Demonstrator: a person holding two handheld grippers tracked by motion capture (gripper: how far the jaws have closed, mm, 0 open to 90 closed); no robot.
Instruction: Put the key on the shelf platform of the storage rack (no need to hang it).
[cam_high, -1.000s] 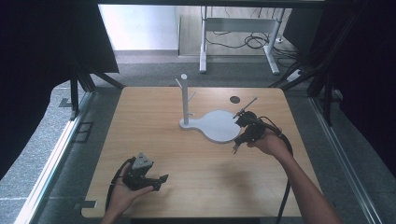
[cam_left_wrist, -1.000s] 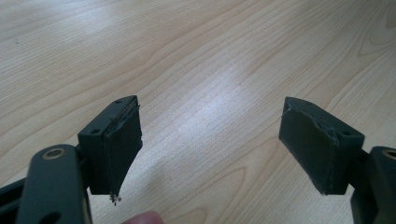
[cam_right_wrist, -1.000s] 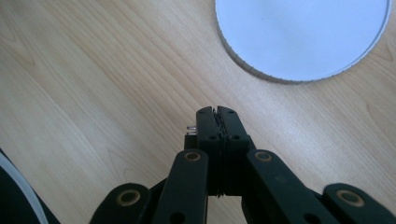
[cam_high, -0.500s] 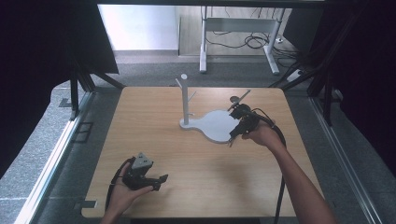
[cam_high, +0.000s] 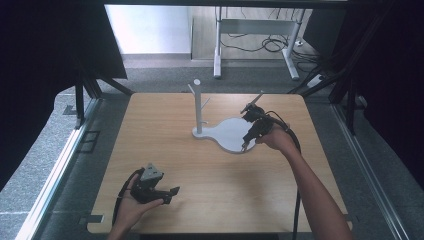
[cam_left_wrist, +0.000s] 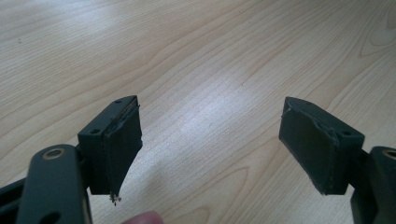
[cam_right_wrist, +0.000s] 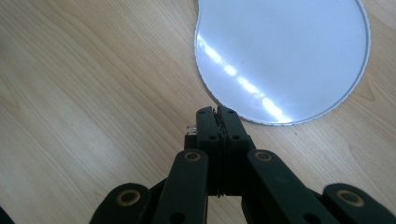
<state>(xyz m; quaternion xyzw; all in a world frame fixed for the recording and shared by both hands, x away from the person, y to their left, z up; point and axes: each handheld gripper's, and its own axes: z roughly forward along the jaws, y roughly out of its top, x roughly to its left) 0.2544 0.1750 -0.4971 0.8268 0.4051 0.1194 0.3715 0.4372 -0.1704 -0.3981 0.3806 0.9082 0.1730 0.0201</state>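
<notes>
A white stand sits mid-table: an upright post (cam_high: 198, 107) with short pegs, joined to a flat round plate (cam_high: 227, 135). My right gripper (cam_high: 246, 140) hangs over the plate's right edge, held by a hand, with a thin dark rod sticking up from its far end. In the right gripper view its jaws (cam_right_wrist: 217, 112) are pressed together just short of the plate's rim (cam_right_wrist: 280, 56); a tiny clear bit shows at their left side. My left gripper (cam_high: 167, 192) rests in a hand near the front left, its jaws (cam_left_wrist: 210, 135) wide apart over bare wood.
The wooden table (cam_high: 200, 200) ends in a metal frame on both sides. Black curtains hang left and right. Beyond the far edge stand desk legs (cam_high: 217, 45) and floor cables. A black cable (cam_high: 295, 145) trails from the right gripper along the forearm.
My right gripper has drifted a little farther away and to the left, now over the plate's edge. The left gripper has stayed where it was.
</notes>
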